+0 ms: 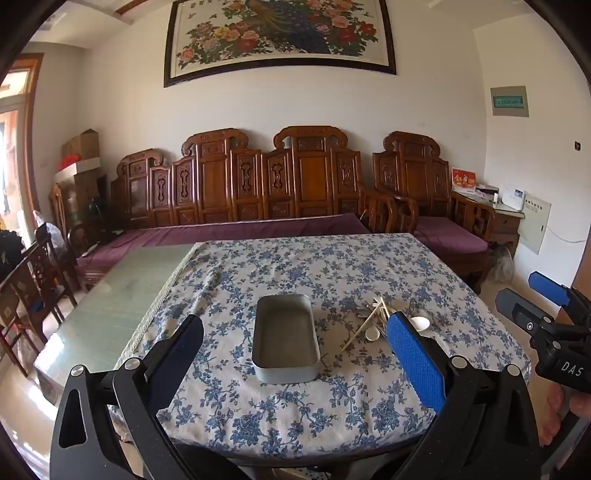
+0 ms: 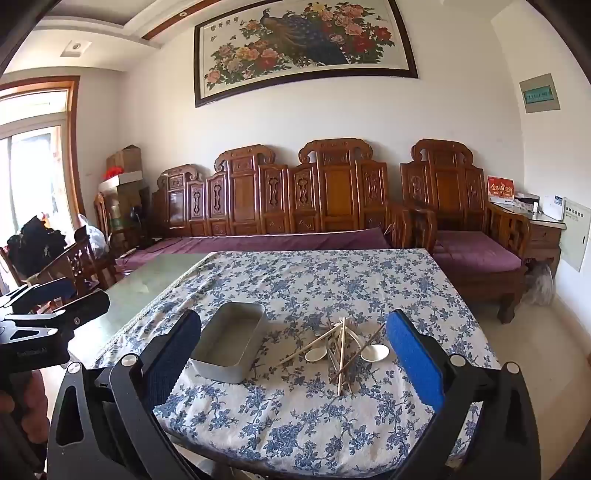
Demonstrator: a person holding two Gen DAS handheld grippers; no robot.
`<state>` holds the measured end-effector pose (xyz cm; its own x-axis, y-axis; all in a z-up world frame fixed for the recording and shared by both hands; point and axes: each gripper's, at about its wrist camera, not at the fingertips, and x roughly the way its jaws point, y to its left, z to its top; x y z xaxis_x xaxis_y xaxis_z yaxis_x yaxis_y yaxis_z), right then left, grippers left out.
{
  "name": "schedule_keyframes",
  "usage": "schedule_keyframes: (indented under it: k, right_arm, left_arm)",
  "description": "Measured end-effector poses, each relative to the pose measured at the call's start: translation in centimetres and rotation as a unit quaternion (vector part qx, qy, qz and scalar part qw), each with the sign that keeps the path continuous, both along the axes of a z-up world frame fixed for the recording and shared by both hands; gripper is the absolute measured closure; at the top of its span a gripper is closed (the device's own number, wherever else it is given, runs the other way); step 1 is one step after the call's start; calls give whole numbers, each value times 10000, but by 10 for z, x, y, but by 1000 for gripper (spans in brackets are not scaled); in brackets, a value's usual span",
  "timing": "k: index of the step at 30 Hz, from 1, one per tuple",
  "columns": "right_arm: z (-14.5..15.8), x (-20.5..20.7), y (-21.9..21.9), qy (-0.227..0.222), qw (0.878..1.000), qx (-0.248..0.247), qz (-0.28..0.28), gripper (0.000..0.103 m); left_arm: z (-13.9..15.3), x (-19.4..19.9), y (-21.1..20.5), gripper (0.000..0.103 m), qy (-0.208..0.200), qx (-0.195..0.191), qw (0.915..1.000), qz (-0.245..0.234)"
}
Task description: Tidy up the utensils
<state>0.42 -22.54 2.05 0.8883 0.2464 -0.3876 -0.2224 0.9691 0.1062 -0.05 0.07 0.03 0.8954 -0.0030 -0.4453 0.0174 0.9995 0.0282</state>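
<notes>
Floral tablecloth (image 1: pixel 295 266) covers tabletop; carved wooden bench (image 2: pixel 288 199) beyond far edge, peacock painting (image 2: pixel 303 44) on wall.

White walls (image 1: pixel 140 110); framed peony-and-peacock painting (image 1: pixel 280 33). Carved wooden sofa (image 1: pixel 258 184), purple cushions (image 1: pixel 236 232); matching armchair (image 2: pixel 461 206). Side cabinet (image 1: pixel 509 218) in right corner. Cardboard box (image 2: pixel 125 157) at left. Daylit window (image 2: pixel 33 155). Pale floor (image 2: pixel 546 332).

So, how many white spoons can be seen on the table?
2. One white spoon lies on the left of the chopstick pile, nearer the metal tin; the other spoon lies on the right. More may be hidden under the chopsticks.
</notes>
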Motion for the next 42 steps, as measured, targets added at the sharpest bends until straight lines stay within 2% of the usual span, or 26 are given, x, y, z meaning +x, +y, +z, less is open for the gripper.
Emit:
schedule_keyframes:
  k: [11,27,42]
  right_arm:
    - [-1,5,4,-8,10000,9,2,2]
    - [2,0,4,-71,10000,30,12,2]
    - [7,-3,5,-89,10000,32,18,2]
  left_arm:
    - [4,-5,7,6,-45,-86,10000,10]
    - [22,-10,-3,6,-117,18,9999,-9]
    - [23,-11,0,6,-154,-35,9999,1]
